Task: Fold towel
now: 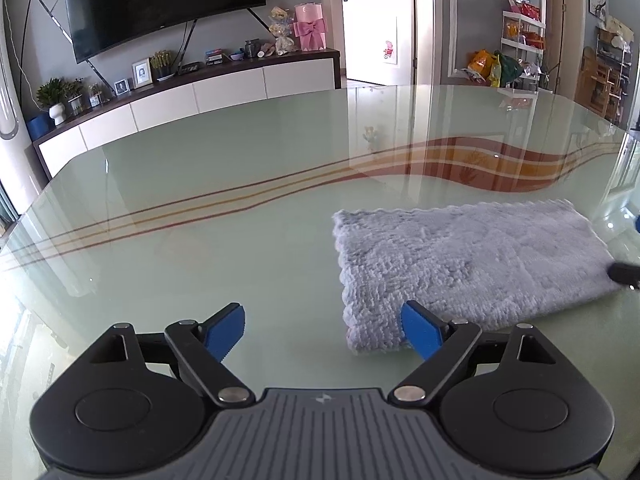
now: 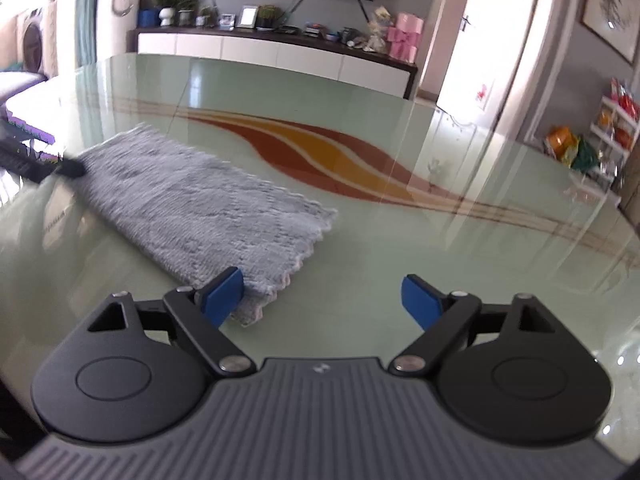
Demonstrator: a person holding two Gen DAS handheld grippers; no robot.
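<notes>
A light blue-grey fluffy towel (image 1: 460, 264) lies folded into a long strip on the glass table (image 1: 200, 240). My left gripper (image 1: 322, 314) hovers open at the towel's near left corner. Its right blue pad (image 1: 420, 332) overlaps that corner, with only bare table between the pads. In the right wrist view the towel (image 2: 192, 200) runs from lower centre to upper left. My right gripper (image 2: 322, 286) stands open at its near corner, with the left pad (image 2: 224, 294) over the scalloped edge and nothing gripped. A dark part of the other gripper (image 1: 624, 273) shows at the towel's far end.
The table (image 2: 400, 240) is pale green glass with a red and orange wave pattern (image 2: 320, 152). A white TV cabinet (image 1: 180, 104) stands beyond its far edge. A shelf with snack bags (image 1: 520, 40) stands at the right. A purple-edged object (image 2: 28, 128) lies past the table's left side.
</notes>
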